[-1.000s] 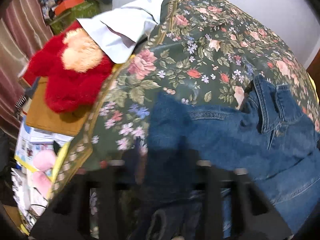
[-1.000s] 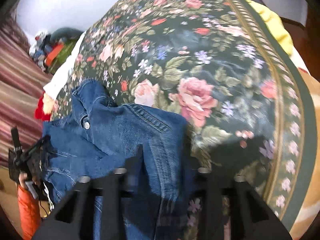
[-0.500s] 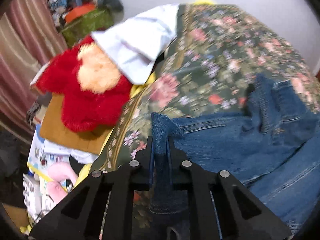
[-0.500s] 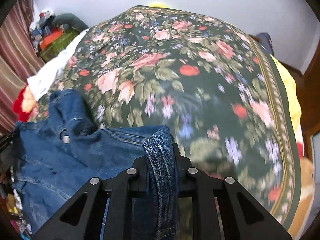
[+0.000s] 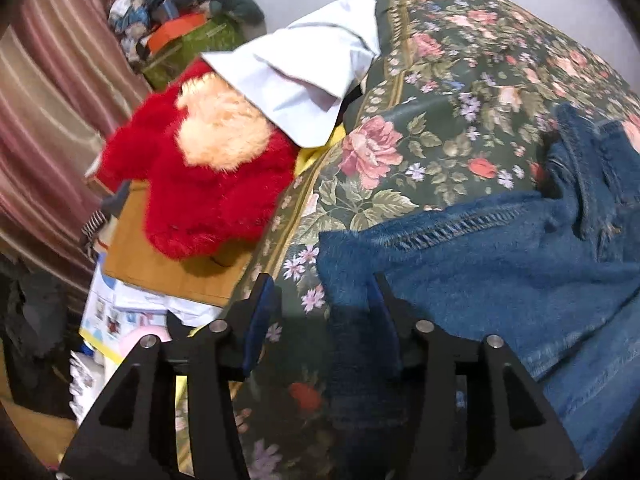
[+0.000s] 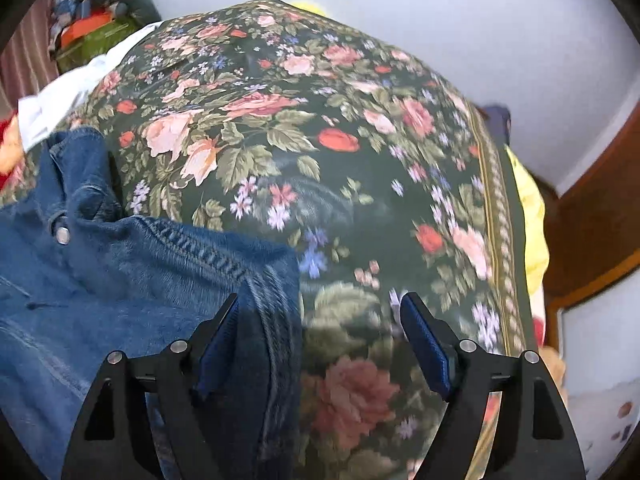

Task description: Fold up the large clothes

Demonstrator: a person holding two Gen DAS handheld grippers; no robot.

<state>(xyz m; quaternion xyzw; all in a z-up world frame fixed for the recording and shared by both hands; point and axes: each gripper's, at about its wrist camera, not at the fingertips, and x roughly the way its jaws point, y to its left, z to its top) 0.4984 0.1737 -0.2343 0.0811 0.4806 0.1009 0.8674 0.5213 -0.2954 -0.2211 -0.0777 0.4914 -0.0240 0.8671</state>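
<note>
1. Left tool [image 5: 322,296]: black two-finger frame with blue pads, lowest in the left wrist view. Its jaws have just been opening and now stand partly apart. A corner of the denim garment [image 5: 500,272] lies between them, against the right pad; the left pad is clear of the cloth, so nothing is clamped.
2. Right tool [image 6: 320,316]: same build, lowest in the right wrist view. Its jaws have just been opening and stand wide. The garment's stitched edge [image 6: 276,320] lies just beside the left pad; whether they touch cannot be told. The right pad hangs over bare bedspread.
3. Denim garment [image 6: 100,280]: blue, with seam stitching and one metal snap button [image 6: 63,235]. It lies flat on the bed, its near corners beneath the two tools and its collar part rumpled farther back.
4. Floral bedspread [image 6: 320,140]: dark green with pink and red roses and a patterned border. It covers the bed and carries the garment.
5. Red plush toy [image 5: 200,184]: beside the bed edge, resting on a brown board [image 5: 160,264].
6. White cloth [image 5: 304,80]: draped off the bed's far corner, over the top of the toy.
7. Yellow sheet [image 6: 528,216]: showing below the bedspread's border.
8. Striped curtain [image 5: 52,92] and a heap of clutter [image 5: 180,28]: farthest back, against a pale wall.
</note>
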